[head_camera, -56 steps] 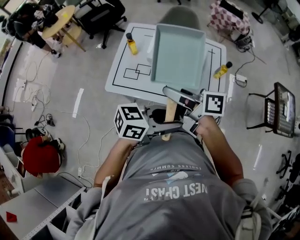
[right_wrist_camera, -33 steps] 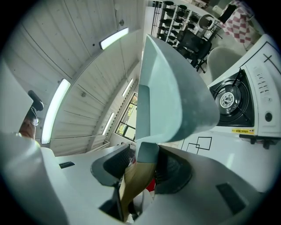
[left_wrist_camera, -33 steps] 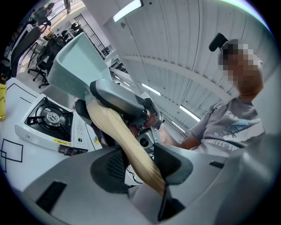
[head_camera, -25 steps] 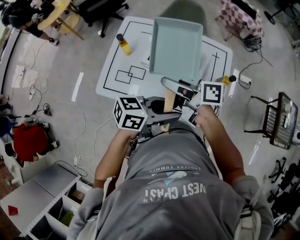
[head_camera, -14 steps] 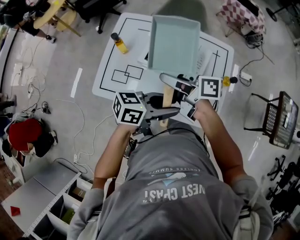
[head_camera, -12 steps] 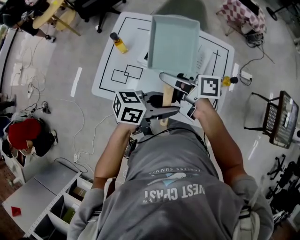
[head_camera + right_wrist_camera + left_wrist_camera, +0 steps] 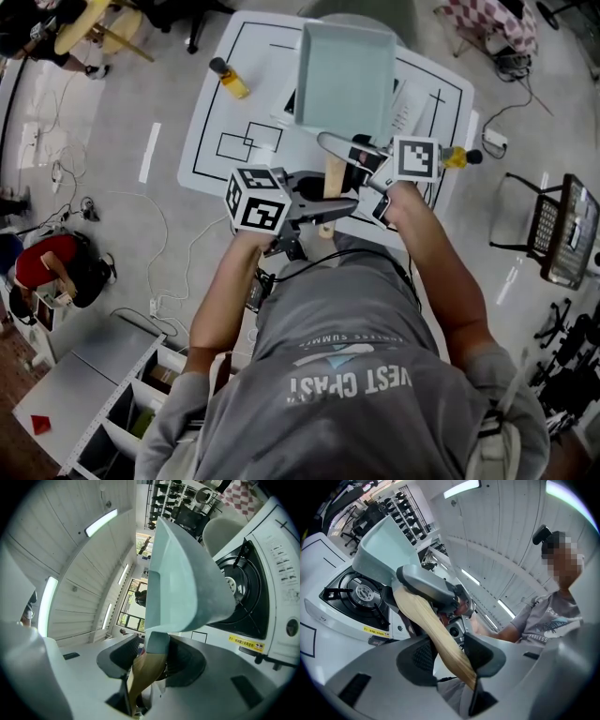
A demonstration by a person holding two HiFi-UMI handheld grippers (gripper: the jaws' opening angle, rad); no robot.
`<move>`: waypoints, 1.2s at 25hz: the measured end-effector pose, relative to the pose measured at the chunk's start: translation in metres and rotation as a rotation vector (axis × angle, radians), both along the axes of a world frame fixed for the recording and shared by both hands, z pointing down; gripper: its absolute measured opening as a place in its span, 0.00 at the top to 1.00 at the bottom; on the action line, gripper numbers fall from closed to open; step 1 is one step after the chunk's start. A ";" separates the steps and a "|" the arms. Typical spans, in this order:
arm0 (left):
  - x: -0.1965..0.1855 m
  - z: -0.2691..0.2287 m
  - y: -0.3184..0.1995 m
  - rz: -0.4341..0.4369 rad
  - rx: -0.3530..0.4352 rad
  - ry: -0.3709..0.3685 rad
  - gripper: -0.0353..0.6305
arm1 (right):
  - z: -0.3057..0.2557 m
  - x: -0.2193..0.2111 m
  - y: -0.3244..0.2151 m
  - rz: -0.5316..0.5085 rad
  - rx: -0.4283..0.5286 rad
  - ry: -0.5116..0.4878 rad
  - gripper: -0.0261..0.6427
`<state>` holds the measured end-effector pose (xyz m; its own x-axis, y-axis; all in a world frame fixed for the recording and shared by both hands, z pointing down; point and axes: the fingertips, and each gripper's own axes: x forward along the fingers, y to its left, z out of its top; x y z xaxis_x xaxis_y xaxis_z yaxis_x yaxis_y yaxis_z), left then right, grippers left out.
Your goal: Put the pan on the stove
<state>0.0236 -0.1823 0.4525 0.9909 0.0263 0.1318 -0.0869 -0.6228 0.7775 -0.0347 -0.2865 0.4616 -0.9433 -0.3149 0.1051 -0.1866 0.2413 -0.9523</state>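
Observation:
A square pale-teal pan with a wooden handle hangs in the air over the stove, which it mostly hides in the head view. My left gripper is shut on the lower end of the handle. My right gripper is shut on the handle near the pan's grey socket. In the left gripper view the pan floats above the black burner of the stove. The right gripper view shows the pan beside the burner.
The stove stands on a white table marked with black lines. A yellow bottle stands at its far left, another at its right edge. A grey chair sits behind the table, a black rack to the right.
The pan and both grippers have moved forward over the table, and the pan now covers more of the stove. Both grips on the handle are unchanged.

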 end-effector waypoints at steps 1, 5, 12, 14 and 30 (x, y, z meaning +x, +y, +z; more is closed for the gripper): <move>0.001 0.003 -0.002 0.003 -0.006 0.001 0.71 | 0.004 0.002 -0.002 0.004 -0.009 0.007 0.70; 0.004 0.016 -0.008 0.013 -0.034 0.010 0.71 | 0.019 0.006 -0.010 0.012 -0.016 0.020 0.70; 0.009 0.035 -0.021 0.026 -0.080 0.020 0.71 | 0.049 0.015 -0.022 0.040 -0.091 0.048 0.70; 0.009 0.040 -0.025 0.026 -0.094 0.020 0.71 | 0.055 0.016 -0.025 0.044 -0.105 0.051 0.70; 0.016 0.074 -0.038 0.029 -0.181 0.025 0.71 | 0.102 0.028 -0.036 0.065 -0.195 0.066 0.70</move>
<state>0.0398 -0.2199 0.5260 0.9924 0.0755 0.0972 -0.0499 -0.4749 0.8786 -0.0064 -0.3226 0.5636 -0.9109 -0.3423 0.2305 -0.2590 0.0394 -0.9651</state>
